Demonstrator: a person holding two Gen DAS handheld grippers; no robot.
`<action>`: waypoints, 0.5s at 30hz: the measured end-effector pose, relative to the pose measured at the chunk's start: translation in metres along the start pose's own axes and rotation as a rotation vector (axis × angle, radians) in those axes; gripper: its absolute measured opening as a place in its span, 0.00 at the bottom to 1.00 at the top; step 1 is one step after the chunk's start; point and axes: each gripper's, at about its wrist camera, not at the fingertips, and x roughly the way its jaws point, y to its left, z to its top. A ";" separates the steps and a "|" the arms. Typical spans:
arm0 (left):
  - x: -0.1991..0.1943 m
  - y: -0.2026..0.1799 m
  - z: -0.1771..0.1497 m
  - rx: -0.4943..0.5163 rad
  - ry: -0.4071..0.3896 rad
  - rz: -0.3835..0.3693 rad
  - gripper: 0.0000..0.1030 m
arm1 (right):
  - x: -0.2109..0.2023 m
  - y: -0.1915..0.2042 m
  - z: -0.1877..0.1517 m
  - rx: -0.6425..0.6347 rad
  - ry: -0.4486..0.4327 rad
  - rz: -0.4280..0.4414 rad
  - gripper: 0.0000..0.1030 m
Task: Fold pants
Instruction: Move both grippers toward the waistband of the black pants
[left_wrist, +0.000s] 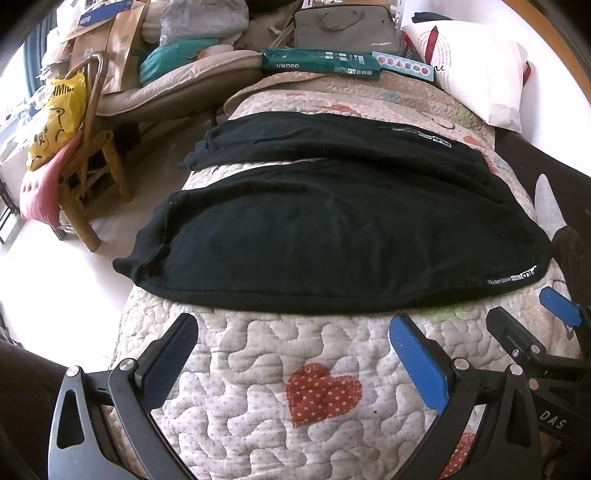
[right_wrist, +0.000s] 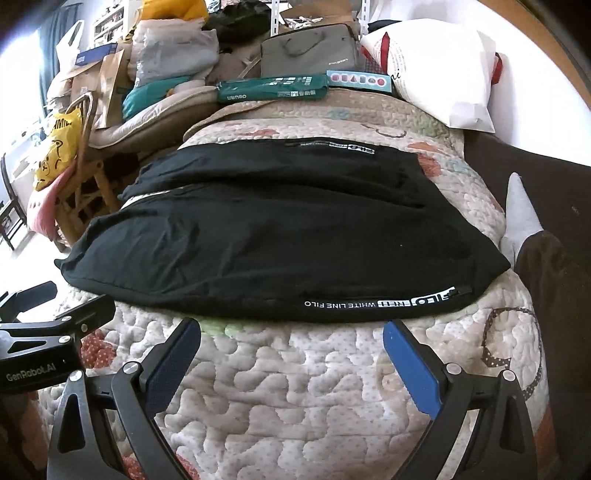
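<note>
You have one pair of black pants (left_wrist: 332, 229) on one quilt (left_wrist: 258, 387), two grippers, one white pillow (left_wrist: 476, 74), one green box (left_wrist: 321, 64), one yellow bag (left_wrist: 59, 118).

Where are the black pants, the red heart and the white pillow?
black pants (left_wrist: 332, 236), left wrist view, middle of the near leg.
red heart (left_wrist: 321, 393), left wrist view, centre of the dotted patch on the quilt.
white pillow (right_wrist: 443, 74), right wrist view, middle of its face.
</note>
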 end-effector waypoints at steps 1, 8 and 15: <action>0.000 0.000 0.000 -0.001 0.001 0.000 1.00 | 0.000 0.000 0.000 0.000 0.001 0.001 0.98; 0.002 0.001 -0.001 -0.002 0.008 0.001 1.00 | 0.000 -0.005 0.000 0.019 -0.011 -0.003 0.97; 0.004 0.001 -0.001 -0.011 0.015 0.000 1.00 | 0.001 -0.005 0.001 0.020 -0.007 -0.007 0.97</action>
